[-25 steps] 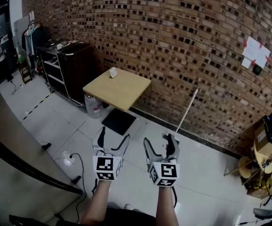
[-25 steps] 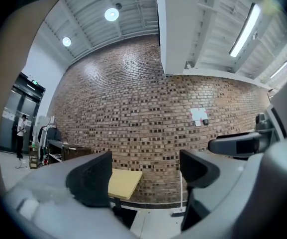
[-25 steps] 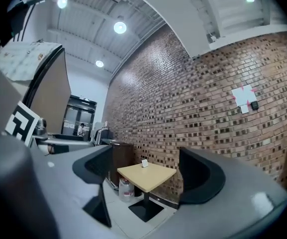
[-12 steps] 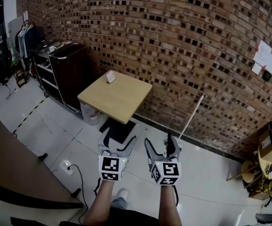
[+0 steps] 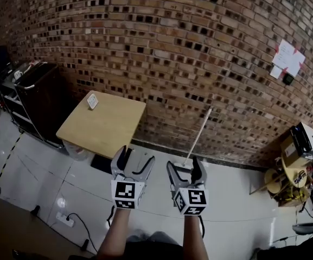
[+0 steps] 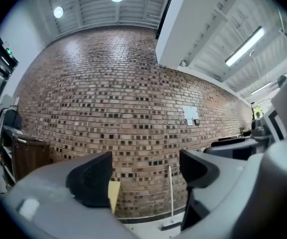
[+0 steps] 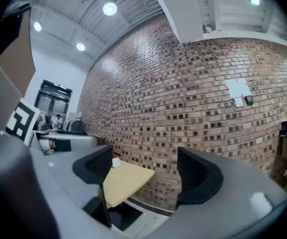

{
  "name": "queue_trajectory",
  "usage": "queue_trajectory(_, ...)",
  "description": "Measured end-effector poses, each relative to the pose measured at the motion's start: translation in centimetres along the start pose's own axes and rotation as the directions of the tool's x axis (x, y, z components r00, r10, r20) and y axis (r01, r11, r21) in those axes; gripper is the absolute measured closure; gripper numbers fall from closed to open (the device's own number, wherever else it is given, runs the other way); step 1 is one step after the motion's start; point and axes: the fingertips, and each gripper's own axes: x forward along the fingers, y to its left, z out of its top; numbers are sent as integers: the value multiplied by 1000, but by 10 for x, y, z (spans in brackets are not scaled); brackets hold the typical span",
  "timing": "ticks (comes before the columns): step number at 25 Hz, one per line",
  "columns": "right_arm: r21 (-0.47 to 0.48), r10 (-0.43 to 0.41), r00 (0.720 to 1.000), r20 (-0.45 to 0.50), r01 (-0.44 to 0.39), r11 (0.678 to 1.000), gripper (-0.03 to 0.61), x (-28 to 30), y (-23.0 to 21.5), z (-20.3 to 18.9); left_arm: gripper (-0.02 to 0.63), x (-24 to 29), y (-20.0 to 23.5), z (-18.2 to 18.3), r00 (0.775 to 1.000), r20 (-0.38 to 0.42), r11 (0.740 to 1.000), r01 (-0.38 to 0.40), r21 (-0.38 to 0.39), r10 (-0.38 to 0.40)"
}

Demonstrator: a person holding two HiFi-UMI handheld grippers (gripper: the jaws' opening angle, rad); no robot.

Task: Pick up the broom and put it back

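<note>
A broom (image 5: 198, 136) with a long white handle leans against the brick wall, its head (image 5: 182, 167) on the white floor. In the left gripper view the broom (image 6: 171, 195) stands between the jaws, far off at the wall. My left gripper (image 5: 134, 158) is open and empty, held above the floor left of the broom. The right gripper (image 5: 184, 168) is also open and empty; in the head view it sits just in front of the broom head, partly hiding it. Both grippers (image 6: 145, 178) (image 7: 143, 176) are still well short of the wall.
A square wooden table (image 5: 102, 124) stands by the wall on the left, with a black mat (image 5: 103, 164) under it. A dark cabinet (image 5: 37, 91) lies further left. Boxes and clutter (image 5: 300, 148) fill the right corner. A power strip (image 5: 64, 218) and cable lie on the floor.
The view has swung right and closer to the wall. The broom now lines up just beyond the right gripper. Both grippers stay open and empty.
</note>
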Motion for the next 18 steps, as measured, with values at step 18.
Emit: queue_trajectory(18,31,-205,974,93,203,979,179,139,-254,21,212,292,-101,4,971,40,969,230,89,-235)
